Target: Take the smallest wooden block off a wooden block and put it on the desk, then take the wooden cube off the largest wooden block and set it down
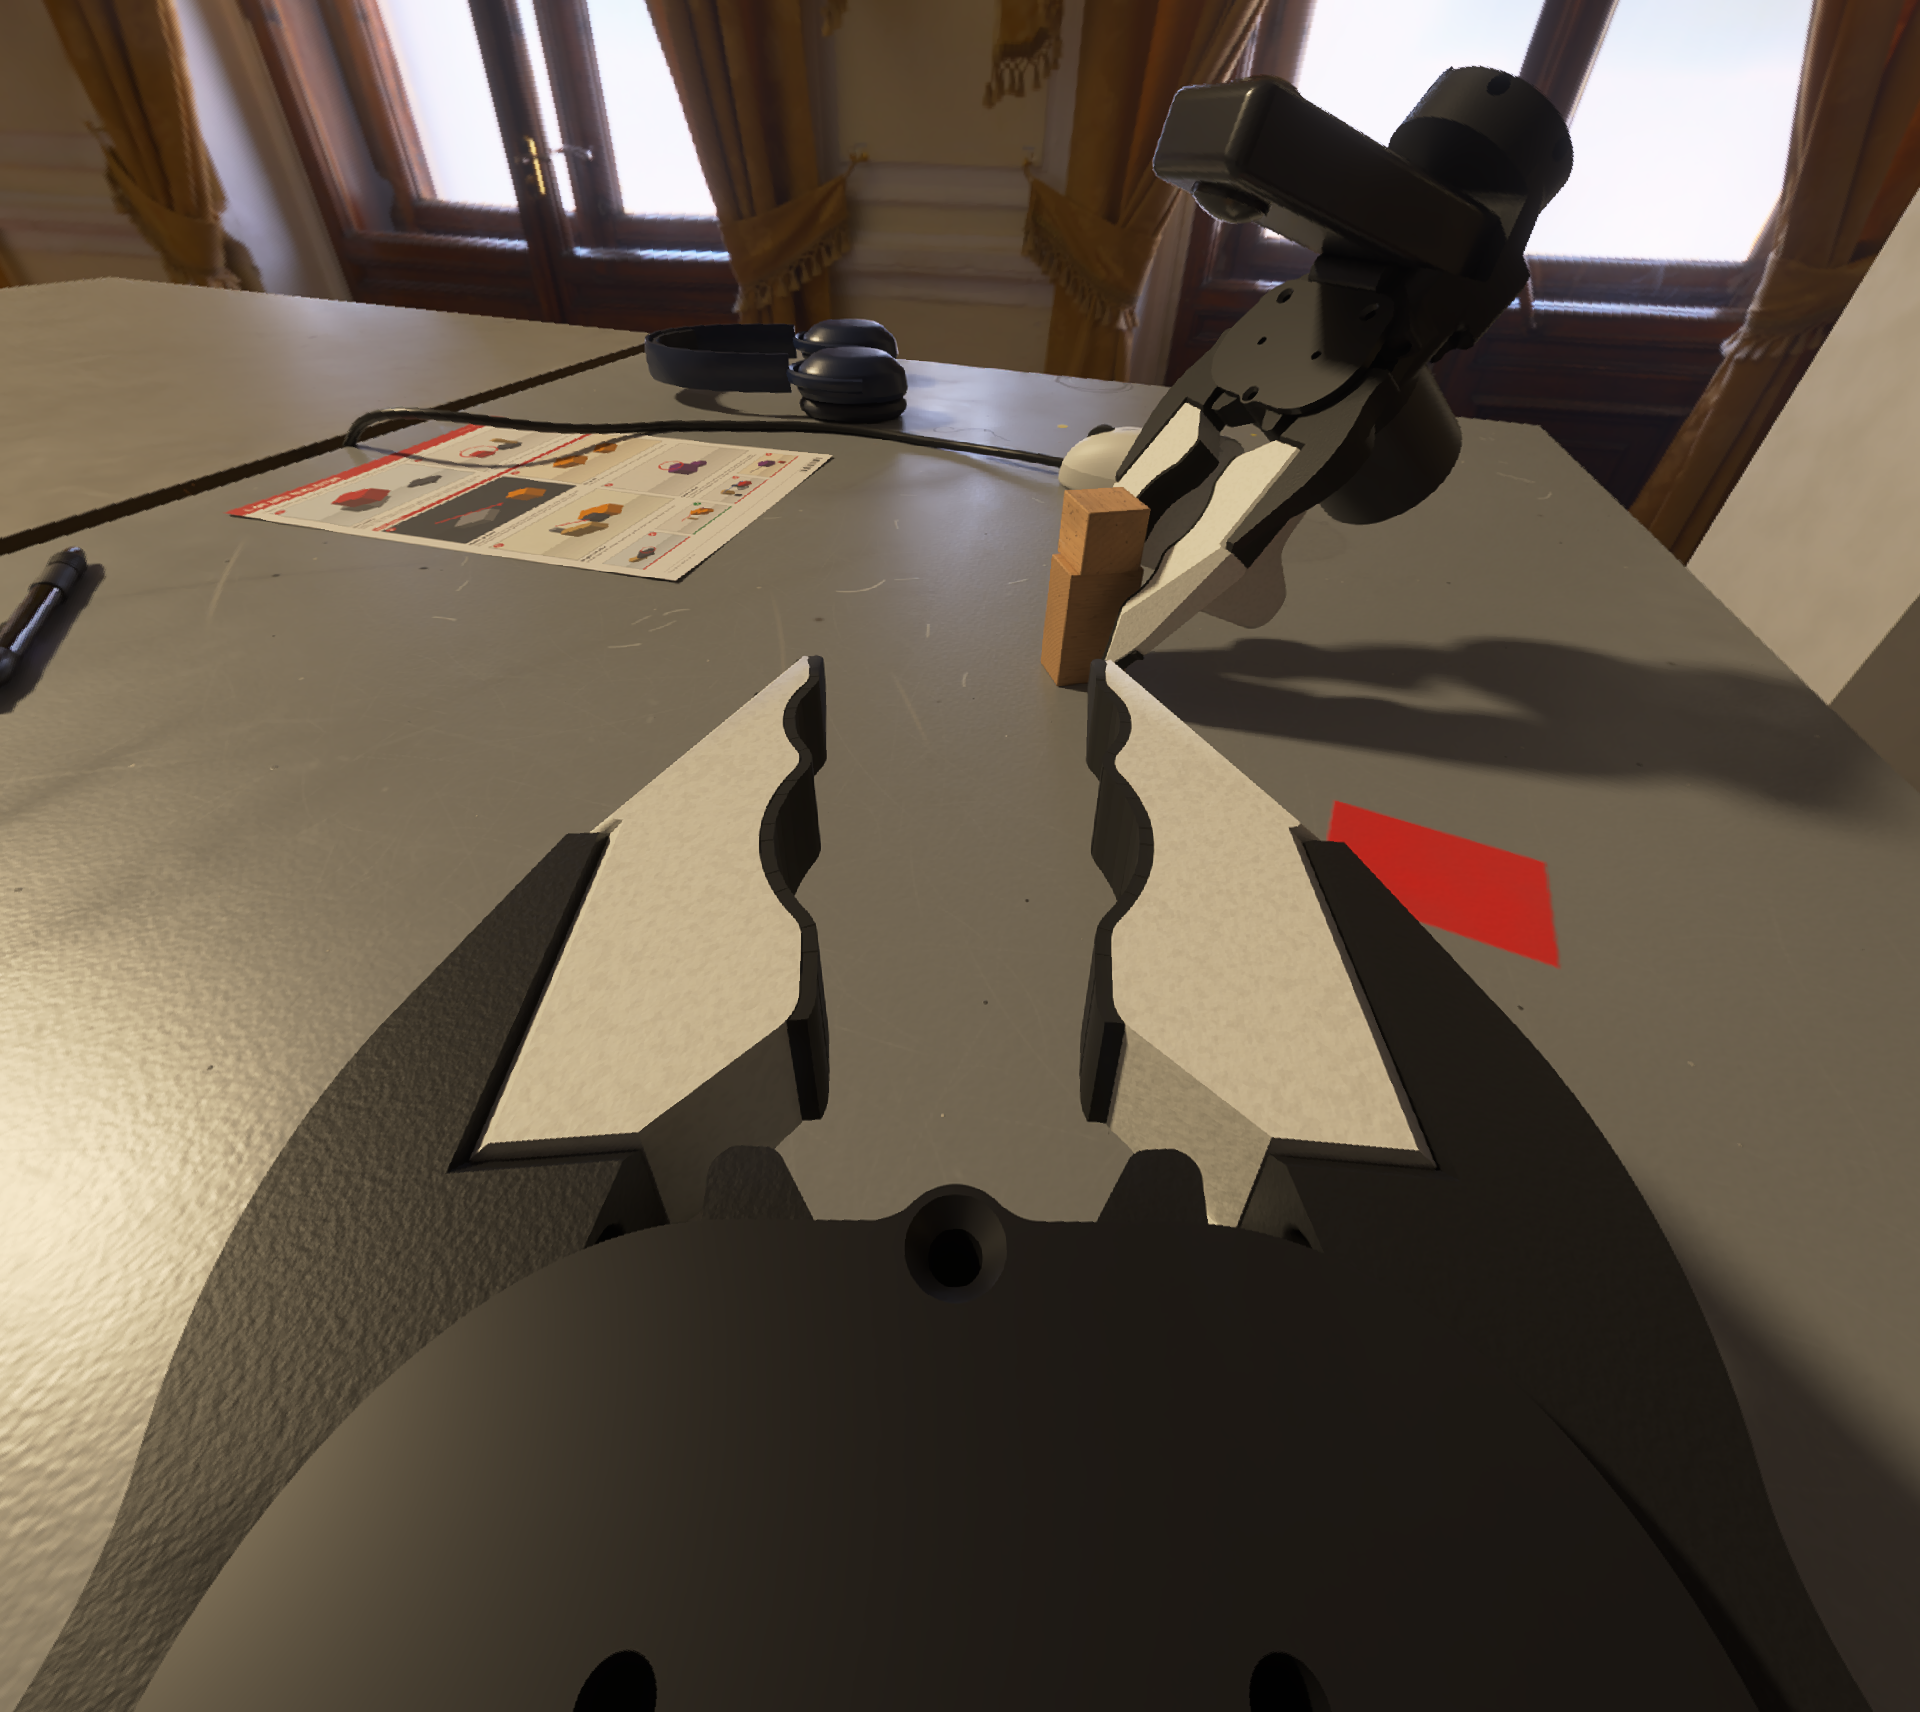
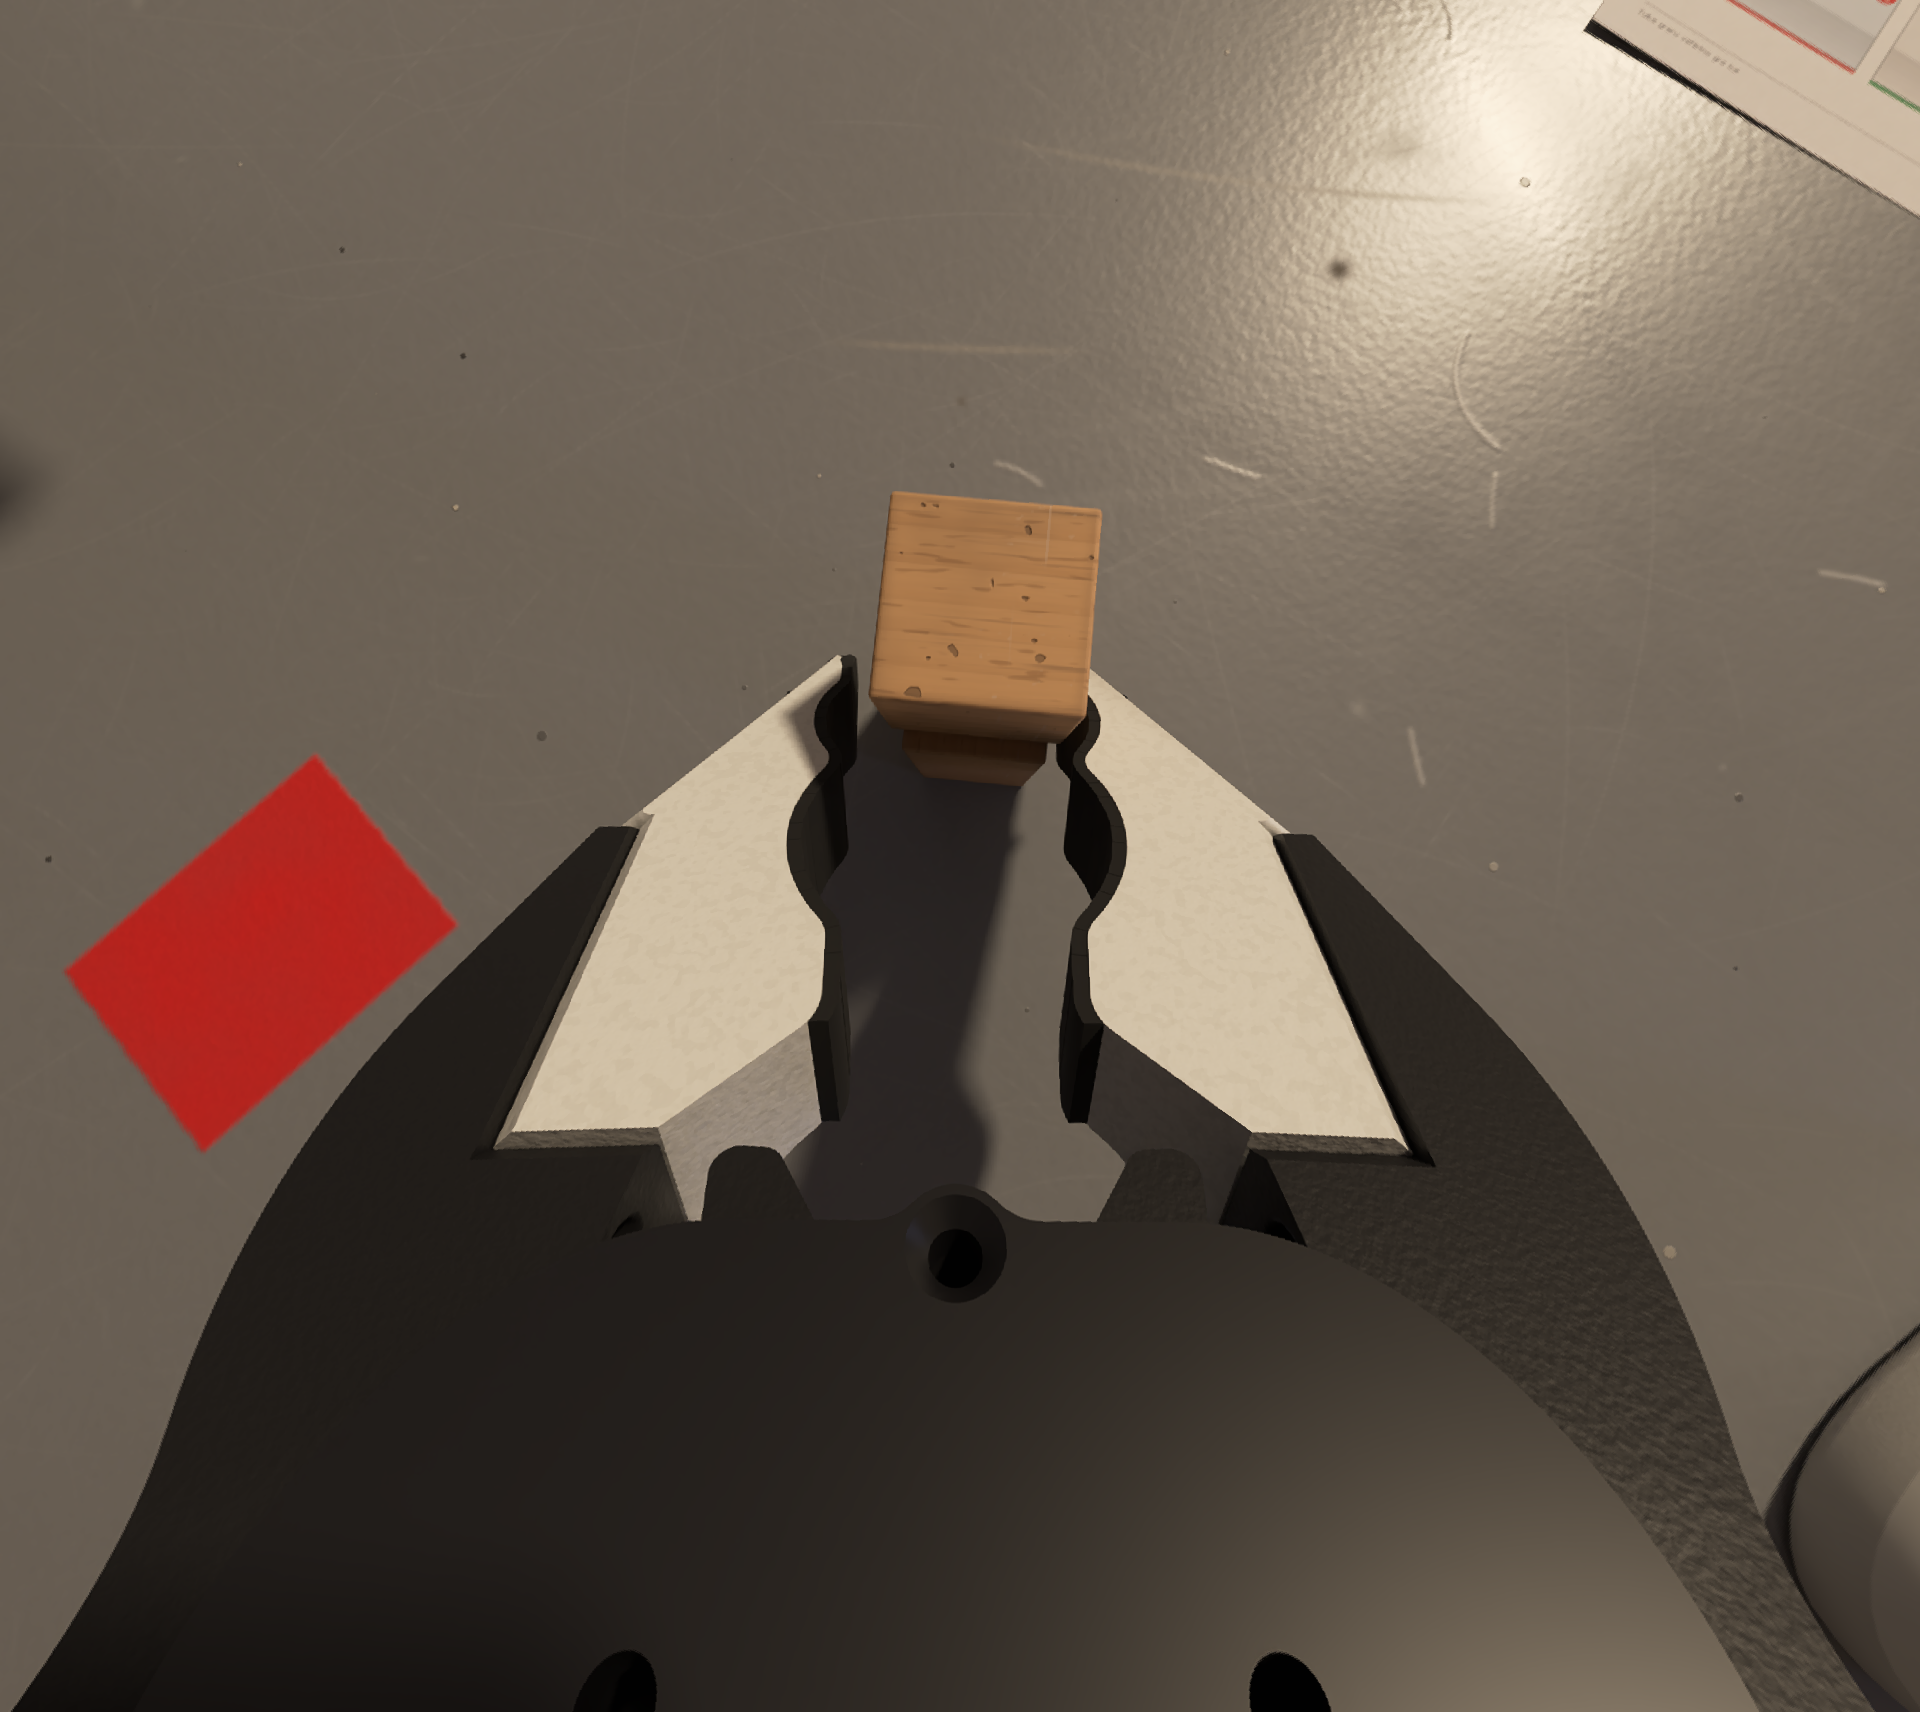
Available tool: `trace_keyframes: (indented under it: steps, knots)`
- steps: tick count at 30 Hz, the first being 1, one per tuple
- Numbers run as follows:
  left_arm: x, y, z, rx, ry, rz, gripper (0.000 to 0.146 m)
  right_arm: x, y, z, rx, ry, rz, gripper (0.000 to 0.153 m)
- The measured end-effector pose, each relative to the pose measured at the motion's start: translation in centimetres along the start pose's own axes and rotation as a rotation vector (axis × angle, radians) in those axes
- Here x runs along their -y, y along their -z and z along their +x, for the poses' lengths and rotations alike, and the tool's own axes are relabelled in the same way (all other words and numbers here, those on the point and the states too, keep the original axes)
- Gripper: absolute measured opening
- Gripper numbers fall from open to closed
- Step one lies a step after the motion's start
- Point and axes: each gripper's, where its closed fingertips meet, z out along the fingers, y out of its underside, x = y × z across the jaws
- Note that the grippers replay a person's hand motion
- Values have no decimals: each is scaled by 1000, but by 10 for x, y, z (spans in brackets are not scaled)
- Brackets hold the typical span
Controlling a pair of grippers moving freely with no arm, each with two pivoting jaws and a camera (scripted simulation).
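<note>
Wooden stack (image 1: 1091,587) upright on grey surface (image 1: 520,727), apparently intact; right gripper (image 2: 964,686) fingers spread beside it, gripping nothing; left gripper (image 1: 956,675) fingers spread, empty; both removals seemingly outstanding.

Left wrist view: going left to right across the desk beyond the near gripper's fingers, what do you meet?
Black pen → printed sheet → black headphones → stacked wooden blocks → right gripper, open beside the stack → red patch.
</note>
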Motion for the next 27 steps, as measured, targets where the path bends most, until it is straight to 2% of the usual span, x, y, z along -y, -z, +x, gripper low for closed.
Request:
trace_keyframes:
  steps: [4,9,12,15,17,21,27]
  knots:
    - [0,-1,3,4,-34,-10,50,0,2,-2,-5,9,23,41]
    - [2,6,9,-33,-51,-80,50,14,9,2,-61,-24,219,53]
    - [20,26,2,-29,-55,-121,50,22,17,8,-113,-39,311,57]
    - [41,60,-26,41,-92,-193,50,28,25,10,-120,-50,395,53]
    - [43,90,-59,121,-139,-348,50,29,27,11,-114,-66,417,50]
    - [25,148,-142,198,-183,-789,55,28,27,10,-99,-69,426,43]
    - [-40,198,-263,236,25,-1253,45,28,26,6,-90,-41,427,34]
